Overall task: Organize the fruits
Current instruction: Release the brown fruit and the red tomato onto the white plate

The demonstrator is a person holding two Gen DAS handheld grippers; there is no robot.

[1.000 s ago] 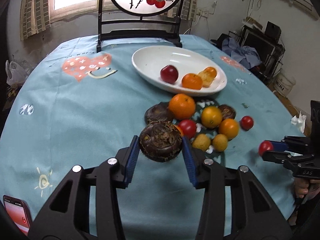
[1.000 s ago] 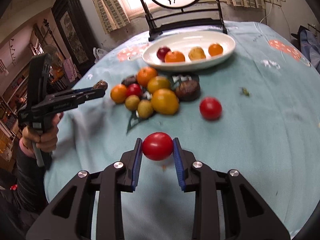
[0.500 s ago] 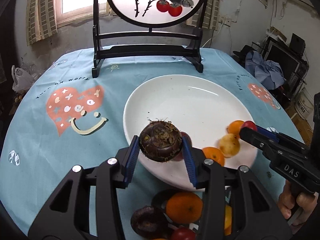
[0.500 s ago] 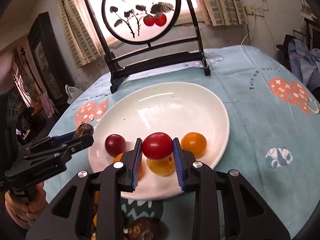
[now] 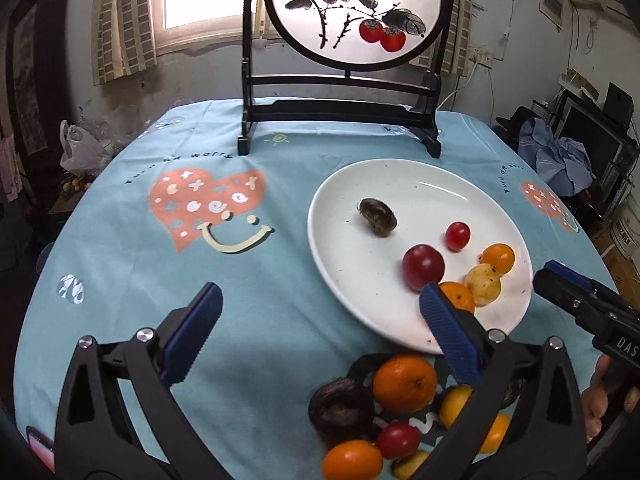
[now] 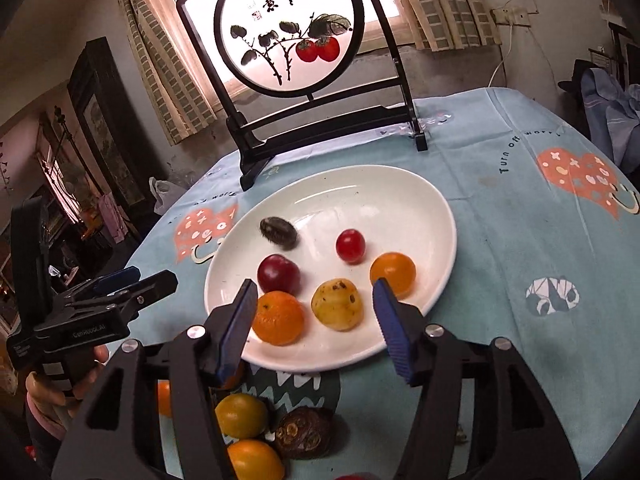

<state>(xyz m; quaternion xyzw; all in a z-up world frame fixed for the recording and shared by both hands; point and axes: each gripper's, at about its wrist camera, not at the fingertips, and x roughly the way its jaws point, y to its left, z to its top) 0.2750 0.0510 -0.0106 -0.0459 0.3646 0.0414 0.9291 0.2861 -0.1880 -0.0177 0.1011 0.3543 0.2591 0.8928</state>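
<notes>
The white oval plate (image 5: 348, 280) (image 6: 404, 196) holds a dark brown hairy fruit (image 5: 378, 217) (image 6: 279, 231), a small red tomato (image 5: 457, 235) (image 6: 350, 245), a dark red plum (image 5: 423, 267) (image 6: 278, 274), oranges and a yellow fruit (image 6: 337, 304). My left gripper (image 5: 316, 330) hangs left of the plate's near rim, its jaws opening wide with nothing between them. My right gripper (image 6: 314, 326) hovers over the plate's near edge, jaws opening; the yellow fruit and an orange (image 6: 278, 317) lie on the plate below the gap, untouched. More fruits (image 5: 404, 384) (image 6: 240, 416) lie on the cloth in front of the plate.
A black-framed round painted screen (image 5: 352, 12) (image 6: 288, 28) stands behind the plate on the blue tablecloth (image 5: 140, 248). A phone (image 5: 38, 446) lies at the near left edge. Furniture and clothes crowd the room's right side (image 5: 560, 160).
Both grippers carried their fruits over the plate and let go: the brown hairy fruit and the red tomato now lie on the plate. Both sets of jaws have spread apart.
</notes>
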